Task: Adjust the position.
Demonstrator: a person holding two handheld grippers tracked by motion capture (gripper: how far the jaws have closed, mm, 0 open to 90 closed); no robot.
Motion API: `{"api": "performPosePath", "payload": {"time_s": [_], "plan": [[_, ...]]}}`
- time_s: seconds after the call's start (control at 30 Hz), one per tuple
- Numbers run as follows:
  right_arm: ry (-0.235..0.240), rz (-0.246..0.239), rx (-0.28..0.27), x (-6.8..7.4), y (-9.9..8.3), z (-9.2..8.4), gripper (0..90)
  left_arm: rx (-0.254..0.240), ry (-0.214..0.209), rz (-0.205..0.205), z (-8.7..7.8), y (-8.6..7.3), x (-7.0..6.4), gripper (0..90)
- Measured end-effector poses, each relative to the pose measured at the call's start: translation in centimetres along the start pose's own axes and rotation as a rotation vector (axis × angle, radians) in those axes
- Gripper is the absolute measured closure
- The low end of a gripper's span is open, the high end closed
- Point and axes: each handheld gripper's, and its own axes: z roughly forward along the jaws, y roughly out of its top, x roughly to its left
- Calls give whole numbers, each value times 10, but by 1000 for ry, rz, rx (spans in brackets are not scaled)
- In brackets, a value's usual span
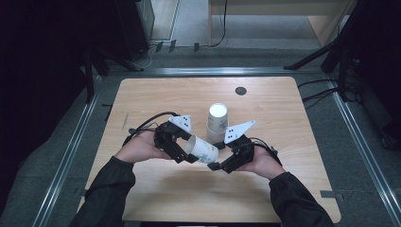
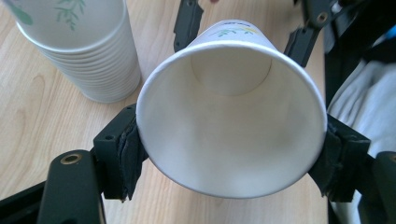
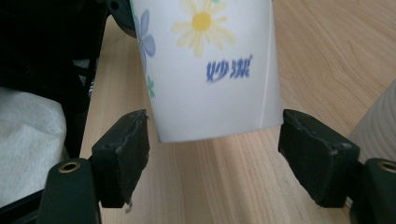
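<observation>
A flowered white paper cup [image 1: 201, 150] lies on its side in the air above the wooden table [image 1: 156, 99]. My left gripper [image 1: 185, 149] is shut on it near the rim. In the left gripper view both pads [image 2: 128, 154] press the cup [image 2: 231, 121], whose open mouth faces the camera. My right gripper [image 1: 218, 156] stands open around the cup's bottom end. In the right gripper view the cup [image 3: 205, 70] hangs between the pads [image 3: 126, 154] with a small gap on each side. A stack of upturned cups [image 1: 217, 124] stands just behind both grippers.
The stack [image 2: 88, 51] is close to the left gripper's left jaw, and its ribbed side [image 3: 378, 126] is at the right jaw of the right gripper. A dark round plug [image 1: 240, 91] sits in the far tabletop. Metal rails [image 1: 364, 142] border the table.
</observation>
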Motion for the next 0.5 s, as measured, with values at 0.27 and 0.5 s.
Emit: {"api": "performPosePath", "payload": {"time_s": [0.27,0.5], "plan": [[-9,-3,21,-1,-3,7,249,124,17,33,15,12,-4,235],[-10,-19,52,-1,-5,20,297,177,34,48,29,14,-4,233]]}}
